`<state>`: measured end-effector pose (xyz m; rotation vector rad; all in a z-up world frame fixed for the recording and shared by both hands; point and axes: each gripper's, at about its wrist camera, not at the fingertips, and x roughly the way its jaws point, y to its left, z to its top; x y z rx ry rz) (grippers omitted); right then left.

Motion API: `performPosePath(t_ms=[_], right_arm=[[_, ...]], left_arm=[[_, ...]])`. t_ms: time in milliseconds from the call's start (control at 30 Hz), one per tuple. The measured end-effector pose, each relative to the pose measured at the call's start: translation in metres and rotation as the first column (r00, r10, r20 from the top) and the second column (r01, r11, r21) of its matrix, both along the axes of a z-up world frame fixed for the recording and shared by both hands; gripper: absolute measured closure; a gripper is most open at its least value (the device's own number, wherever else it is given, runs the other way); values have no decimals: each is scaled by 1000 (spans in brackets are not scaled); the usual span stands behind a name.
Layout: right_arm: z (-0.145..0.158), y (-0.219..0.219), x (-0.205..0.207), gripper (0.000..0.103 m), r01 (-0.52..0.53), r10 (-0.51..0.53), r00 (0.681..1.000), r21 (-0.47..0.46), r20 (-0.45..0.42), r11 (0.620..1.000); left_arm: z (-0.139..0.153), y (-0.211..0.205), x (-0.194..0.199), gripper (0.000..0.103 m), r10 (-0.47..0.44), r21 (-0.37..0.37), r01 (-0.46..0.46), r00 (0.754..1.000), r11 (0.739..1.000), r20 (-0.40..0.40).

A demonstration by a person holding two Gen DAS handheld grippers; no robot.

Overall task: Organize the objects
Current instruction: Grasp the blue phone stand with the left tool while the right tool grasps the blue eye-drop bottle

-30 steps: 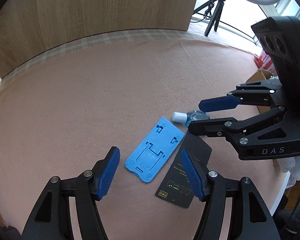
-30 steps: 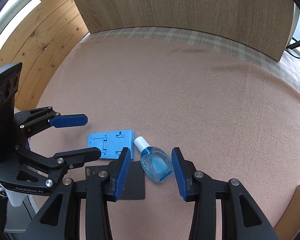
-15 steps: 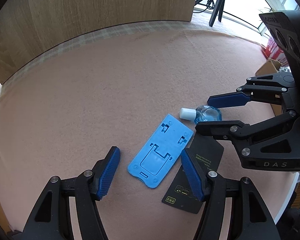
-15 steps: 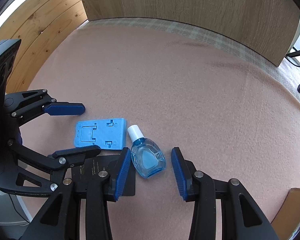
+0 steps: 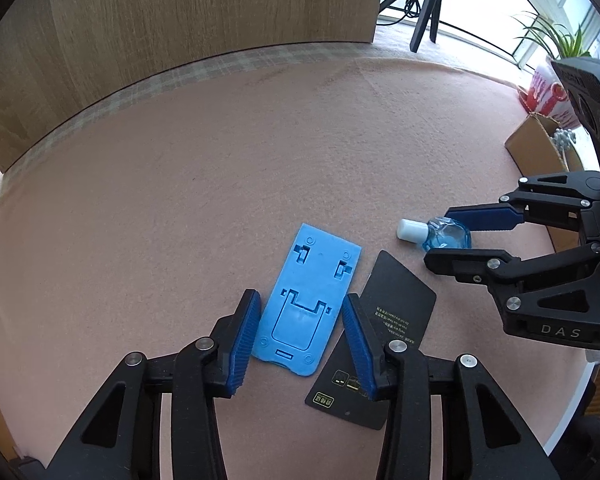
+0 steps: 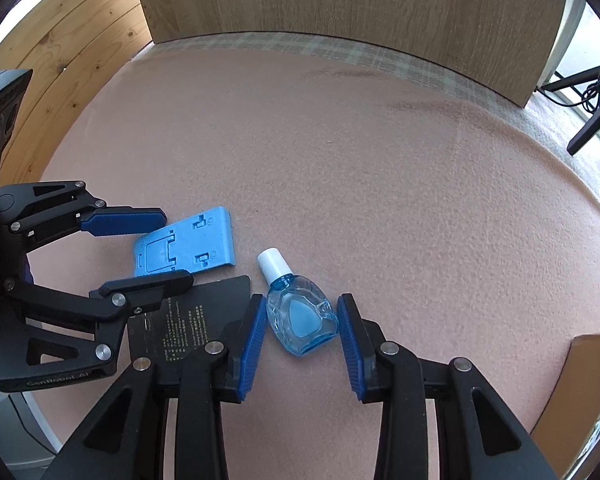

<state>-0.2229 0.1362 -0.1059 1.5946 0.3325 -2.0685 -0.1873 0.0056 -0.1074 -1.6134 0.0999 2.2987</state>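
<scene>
A flat blue phone stand (image 5: 308, 300) lies on the pink cloth, and my left gripper (image 5: 302, 298) straddles its near half. The jaws are closing, the pads close to the stand's long edges, with no press showing. A small clear blue bottle (image 6: 300, 320) with a white cap lies on its side between the pads of my right gripper (image 6: 300, 302). Those jaws are closing too, with a thin gap on each side. A black card (image 5: 384, 328) lies between stand and bottle, partly under my left gripper's right finger. From the right wrist, the left gripper (image 6: 175, 247) spans the stand (image 6: 188, 248).
The pink cloth (image 5: 220, 184) covers the table, with a wooden board (image 5: 160, 20) upright along its far edge. A cardboard box (image 5: 536, 148), a red-and-white pot with a plant (image 5: 548, 92) and a tripod (image 5: 424, 12) stand beyond the right side.
My left gripper's jaws have narrowed from wide apart to close beside the blue stand. My right gripper has edged forward over the bottle and its jaws have narrowed a little.
</scene>
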Motion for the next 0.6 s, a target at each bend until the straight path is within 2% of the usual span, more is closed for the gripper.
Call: performPosePath(t_ms=[267,600], right_arm=[[0,39,27,70,112,-112,994,-54,14,992],[1,67,61,70,181,-180,984,-58,10,982]], left_arm=[[-1,-18,23,63,125,49,-124,992,991,-16],[1,-29,81,63,224,30,-223,974,974,-32]])
